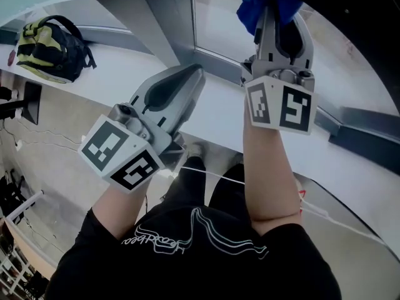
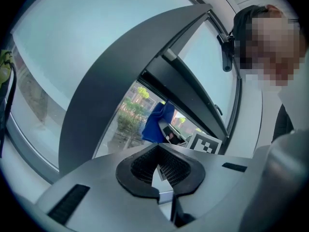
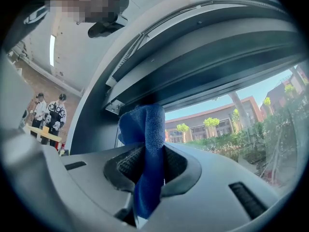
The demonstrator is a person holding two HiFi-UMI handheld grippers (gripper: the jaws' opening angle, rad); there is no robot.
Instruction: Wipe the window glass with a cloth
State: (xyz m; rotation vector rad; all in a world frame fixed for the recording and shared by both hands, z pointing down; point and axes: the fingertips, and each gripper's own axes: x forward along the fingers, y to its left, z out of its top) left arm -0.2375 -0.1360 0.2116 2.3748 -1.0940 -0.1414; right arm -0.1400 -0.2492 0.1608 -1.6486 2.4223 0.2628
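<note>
— Where's the cloth (image 3: 147,144)?
— Pinched in the right tool (image 1: 267,14), raised up by the glass (image 1: 215,17) (blue, bunched above the tips).
— And the left tool (image 2: 158,153)?
— Pressed together, empty, lower, over the sill (image 1: 225,108).

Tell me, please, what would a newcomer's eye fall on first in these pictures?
The bright blue cloth stands out first, clamped in the right gripper and held up at the window glass at the top of the head view. Lower left, the left gripper is shut and empty over the white sill. A yellow-and-black backpack sits at the sill's far left.
</note>
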